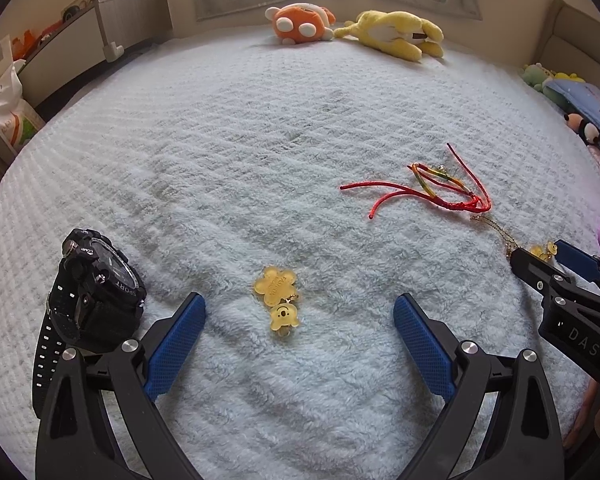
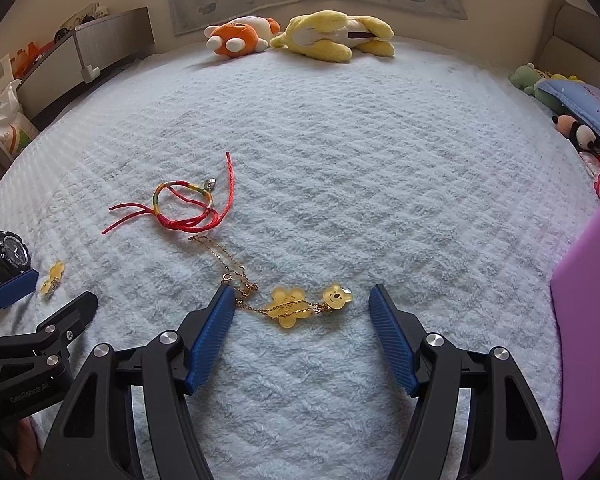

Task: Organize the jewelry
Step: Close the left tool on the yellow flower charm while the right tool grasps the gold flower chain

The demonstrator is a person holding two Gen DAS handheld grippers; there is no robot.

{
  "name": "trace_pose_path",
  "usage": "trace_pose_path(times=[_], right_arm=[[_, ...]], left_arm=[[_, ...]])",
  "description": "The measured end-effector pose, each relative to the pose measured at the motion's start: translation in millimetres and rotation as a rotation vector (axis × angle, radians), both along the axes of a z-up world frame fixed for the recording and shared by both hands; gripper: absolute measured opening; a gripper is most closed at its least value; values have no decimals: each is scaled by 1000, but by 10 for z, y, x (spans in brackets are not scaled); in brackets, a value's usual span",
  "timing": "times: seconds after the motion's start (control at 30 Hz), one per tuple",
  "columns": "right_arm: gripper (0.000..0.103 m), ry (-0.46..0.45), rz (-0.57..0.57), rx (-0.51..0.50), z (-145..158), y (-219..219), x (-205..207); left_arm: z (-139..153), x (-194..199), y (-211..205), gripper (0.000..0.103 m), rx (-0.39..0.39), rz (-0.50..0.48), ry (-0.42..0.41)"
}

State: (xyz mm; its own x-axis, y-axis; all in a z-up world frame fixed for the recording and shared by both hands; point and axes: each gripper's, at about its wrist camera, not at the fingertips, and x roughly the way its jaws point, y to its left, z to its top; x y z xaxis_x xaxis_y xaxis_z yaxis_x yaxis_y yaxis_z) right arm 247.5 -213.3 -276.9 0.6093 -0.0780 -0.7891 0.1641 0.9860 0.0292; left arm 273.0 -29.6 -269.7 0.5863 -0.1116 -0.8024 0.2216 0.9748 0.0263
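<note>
On the pale fleece blanket (image 1: 260,140) lie several pieces. My left gripper (image 1: 299,312) is open, low over a yellow flower-and-bear charm (image 1: 278,296) that lies between its fingers. A black sport watch (image 1: 92,292) stands just left of it. My right gripper (image 2: 302,304) is open around a second yellow flower-and-bear charm (image 2: 300,302) on a thin gold chain (image 2: 224,264). A red cord bracelet with a multicoloured loop (image 2: 184,204) lies beyond the chain; it also shows in the left wrist view (image 1: 440,188). The right gripper shows there too (image 1: 540,254).
A purple box (image 2: 588,340) stands at the right edge. An orange plush (image 1: 300,24) and a yellow plush (image 1: 396,34) lie at the far side. More soft toys and a blue pillow (image 2: 576,100) sit at the right. A bed rail (image 1: 80,44) runs along the left.
</note>
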Motion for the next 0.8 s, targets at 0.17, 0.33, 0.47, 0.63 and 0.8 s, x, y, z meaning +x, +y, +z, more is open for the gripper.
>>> trace_pose_path(times=[0.17,0.33,0.47,0.63,0.8], right_arm=[[60,-2,19,-14,9,46,6],[58,-3,24,-18,22,37,9],[55,-5,30,-20,38,42,-6],[49,-7,43,-26,60,78,-19],[39,-6,70,-40,81,150,-24]], left_arm=[[-16,-11,-10,92,0,-2,-7],[-17,-33,4,88,-4,-5,0],[0,-80,-6,81,1,-11,-9],[23,-162,-19,67,4,-32,-20],[45,-197,-28,53,3,-47,-23]])
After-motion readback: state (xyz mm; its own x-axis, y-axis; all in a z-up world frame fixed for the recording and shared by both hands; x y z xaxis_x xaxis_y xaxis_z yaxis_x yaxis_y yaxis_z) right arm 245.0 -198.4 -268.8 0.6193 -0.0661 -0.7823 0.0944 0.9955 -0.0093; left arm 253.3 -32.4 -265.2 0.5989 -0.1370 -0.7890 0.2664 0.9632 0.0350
